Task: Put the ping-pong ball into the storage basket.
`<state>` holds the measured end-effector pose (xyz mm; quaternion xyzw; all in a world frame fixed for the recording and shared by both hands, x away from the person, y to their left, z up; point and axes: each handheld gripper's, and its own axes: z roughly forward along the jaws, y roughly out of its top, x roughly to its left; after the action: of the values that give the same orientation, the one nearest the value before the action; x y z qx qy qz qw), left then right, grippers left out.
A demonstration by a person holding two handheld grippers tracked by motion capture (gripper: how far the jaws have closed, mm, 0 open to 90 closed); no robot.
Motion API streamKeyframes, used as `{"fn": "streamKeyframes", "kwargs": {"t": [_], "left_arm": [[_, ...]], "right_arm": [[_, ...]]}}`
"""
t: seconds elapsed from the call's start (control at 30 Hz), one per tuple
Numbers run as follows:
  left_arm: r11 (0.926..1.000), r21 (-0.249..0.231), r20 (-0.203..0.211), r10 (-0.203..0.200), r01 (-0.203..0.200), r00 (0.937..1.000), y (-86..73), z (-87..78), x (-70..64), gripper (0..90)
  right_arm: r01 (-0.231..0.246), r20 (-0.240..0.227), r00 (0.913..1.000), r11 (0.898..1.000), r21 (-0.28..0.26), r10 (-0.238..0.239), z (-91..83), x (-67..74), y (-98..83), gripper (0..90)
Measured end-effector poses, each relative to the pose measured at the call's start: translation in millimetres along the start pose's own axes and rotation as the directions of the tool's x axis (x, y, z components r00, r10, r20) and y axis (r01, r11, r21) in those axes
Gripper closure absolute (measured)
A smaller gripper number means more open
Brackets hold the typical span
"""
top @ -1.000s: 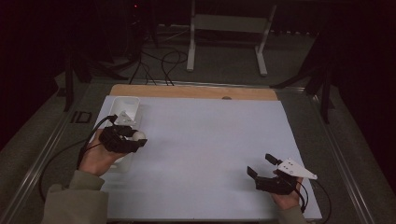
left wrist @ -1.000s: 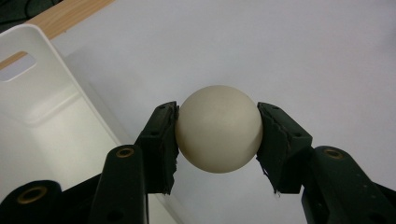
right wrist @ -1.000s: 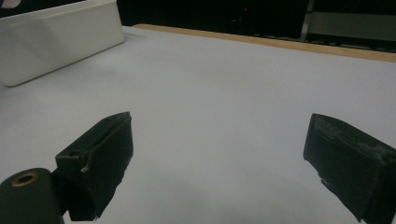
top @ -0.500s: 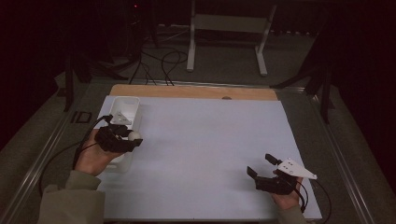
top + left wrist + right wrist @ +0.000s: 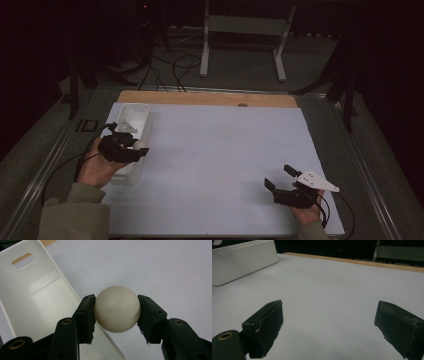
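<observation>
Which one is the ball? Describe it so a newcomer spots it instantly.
Start at the white bin on the table's far left corner. At its near end sits the left gripper, and the ball is clamped between its pads: a smooth, cream, round ball, the only round thing there.

The high view was dim; the room along the top and sides of the frame sank into near black, and only the pale bench caught light. My left gripper view was brighter and sharp on the ball, which had soft highlights and no glare. My right gripper view was grey, its near edges blurred.
</observation>
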<state>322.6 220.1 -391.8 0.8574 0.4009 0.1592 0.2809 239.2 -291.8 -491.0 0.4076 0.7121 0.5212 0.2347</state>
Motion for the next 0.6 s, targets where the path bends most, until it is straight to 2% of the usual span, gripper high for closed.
{"fn": "streamKeyframes", "kwargs": {"t": [0.6], "left_arm": [[0.9998,0.003,-0.027,-0.020,0.020,0.9994,-4.6,-0.6,7.5,51.1]], "right_arm": [[0.001,0.000,1.0000,1.000,-0.001,-0.001,-0.1,0.0,0.1,8.0]]}}
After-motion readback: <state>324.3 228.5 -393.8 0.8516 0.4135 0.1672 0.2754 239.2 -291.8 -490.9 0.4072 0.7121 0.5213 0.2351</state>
